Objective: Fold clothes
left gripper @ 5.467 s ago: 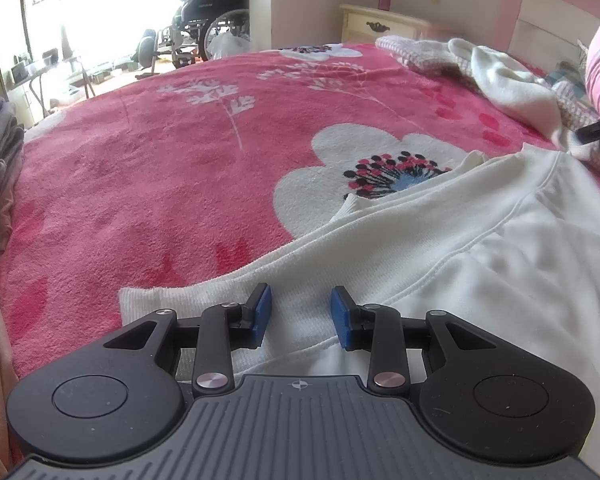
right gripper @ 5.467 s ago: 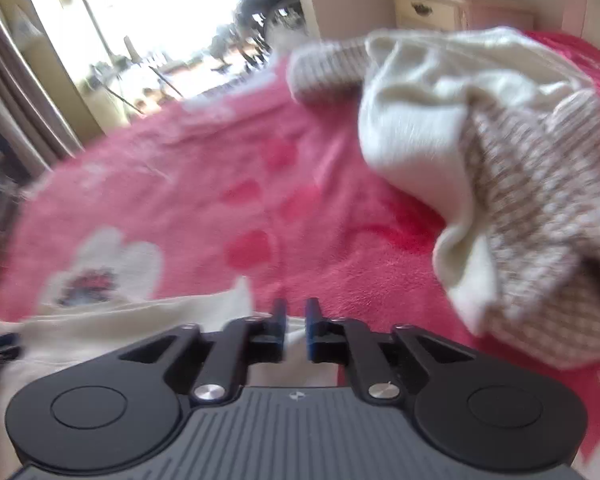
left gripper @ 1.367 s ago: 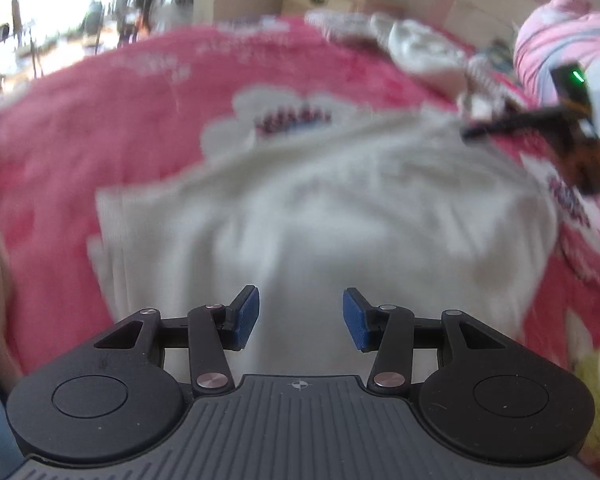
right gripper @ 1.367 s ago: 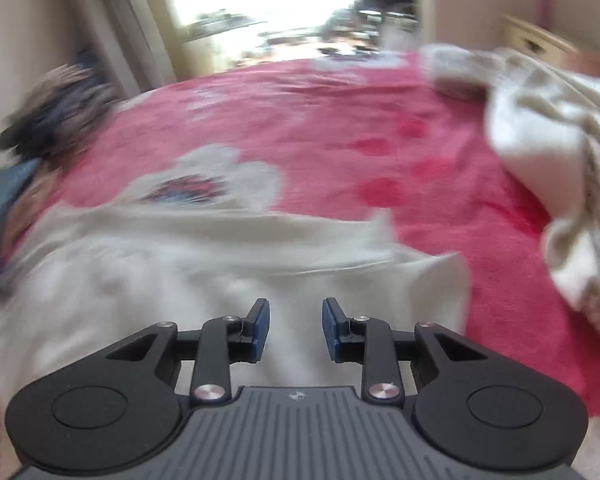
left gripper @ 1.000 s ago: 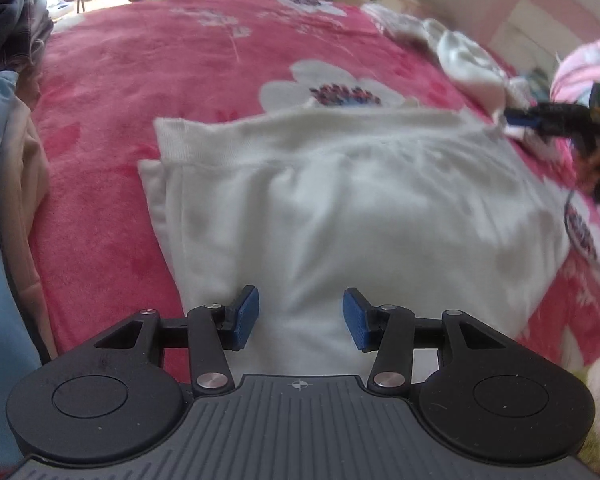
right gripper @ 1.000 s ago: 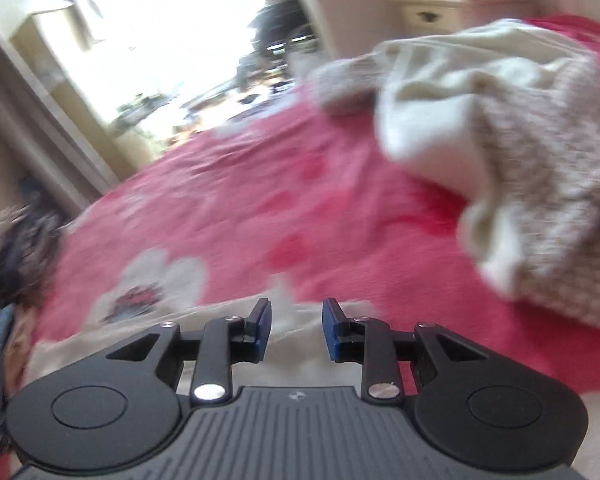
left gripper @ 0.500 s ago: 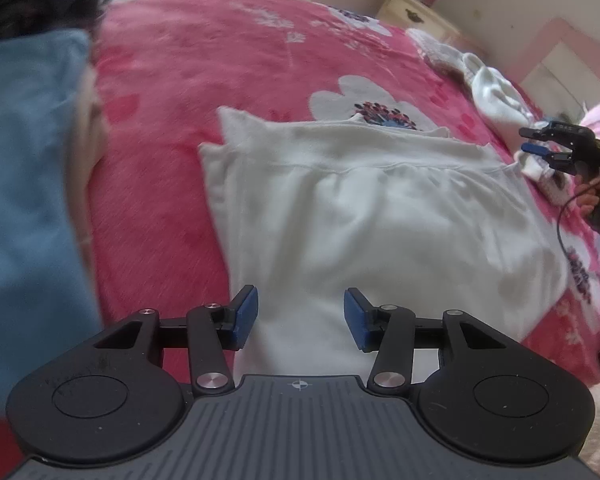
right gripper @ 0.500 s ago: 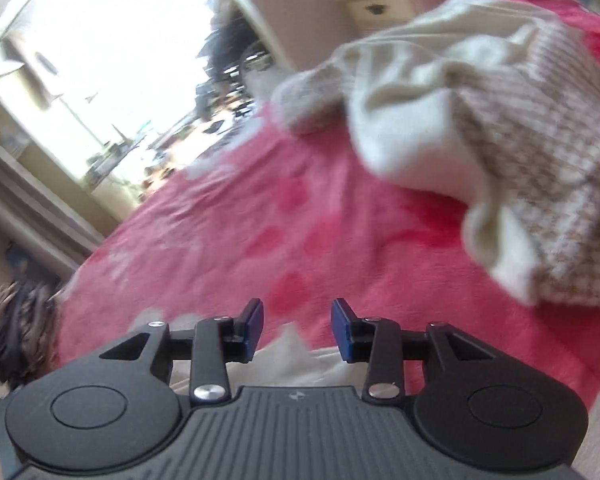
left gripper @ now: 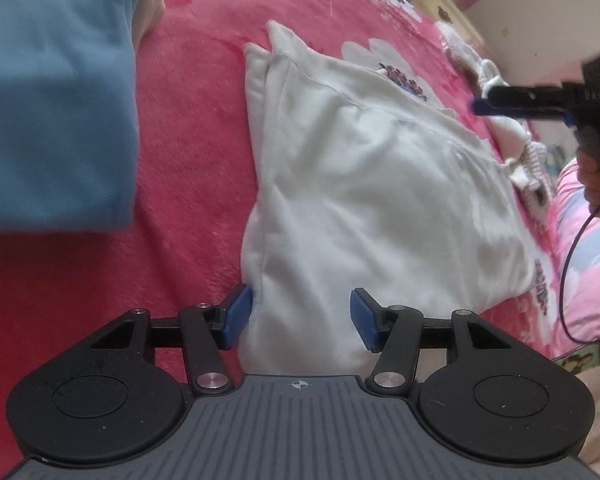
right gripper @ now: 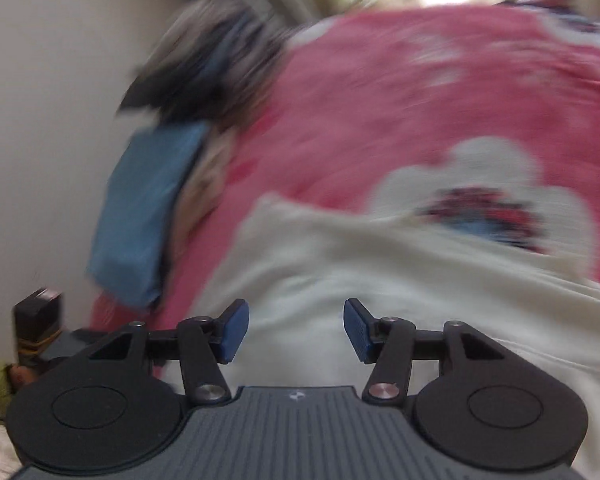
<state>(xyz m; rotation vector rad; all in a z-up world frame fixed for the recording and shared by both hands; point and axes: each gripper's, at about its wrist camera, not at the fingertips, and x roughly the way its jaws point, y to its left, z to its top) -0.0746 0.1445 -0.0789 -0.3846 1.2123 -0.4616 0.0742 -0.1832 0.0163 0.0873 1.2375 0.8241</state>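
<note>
Right gripper (right gripper: 296,330) jaws opening above white garment (right gripper: 379,276) on pink blanket (right gripper: 419,92); folded blue cloth (right gripper: 148,208) at left.

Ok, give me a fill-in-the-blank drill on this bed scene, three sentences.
1. The folded cream-white cotton sweatshirt lies on a fleece blanket coloured ____.
2. The folded garment lying apart from the sweatshirt is coloured ____.
3. The left tongs have pads coloured ____.

Missing words: pink; blue; blue
</note>
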